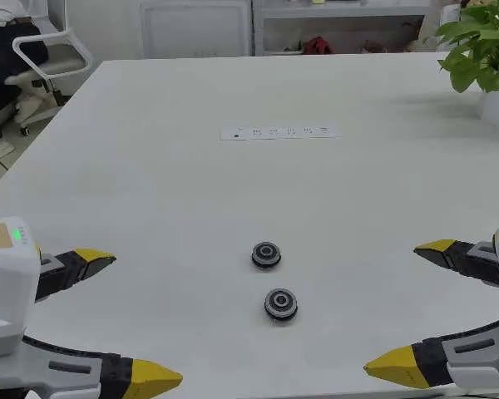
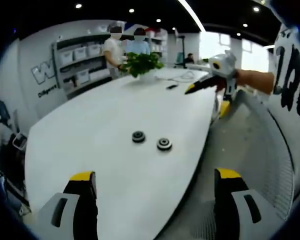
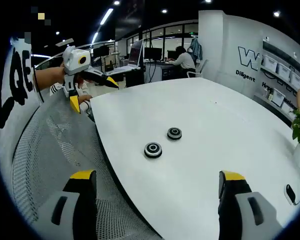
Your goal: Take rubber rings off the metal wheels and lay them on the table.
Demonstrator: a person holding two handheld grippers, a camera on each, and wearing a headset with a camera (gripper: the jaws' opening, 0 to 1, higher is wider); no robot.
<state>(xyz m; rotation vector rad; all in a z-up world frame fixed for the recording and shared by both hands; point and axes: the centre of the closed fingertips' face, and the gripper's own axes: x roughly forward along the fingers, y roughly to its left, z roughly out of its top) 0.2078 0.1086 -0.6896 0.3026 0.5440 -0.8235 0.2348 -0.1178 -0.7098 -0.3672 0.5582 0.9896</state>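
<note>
Wheels (image 1: 266, 255), round metal, black-rimmed, smooth white table (image 1: 233, 183), left gripper (image 1: 141, 319) and right gripper (image 1: 395, 307) spread wide

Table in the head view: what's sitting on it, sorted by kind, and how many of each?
Metal wheels: 2, the far wheel and the near wheel
Socket strip: 1
Potted plant: 1
Total: 4
</note>
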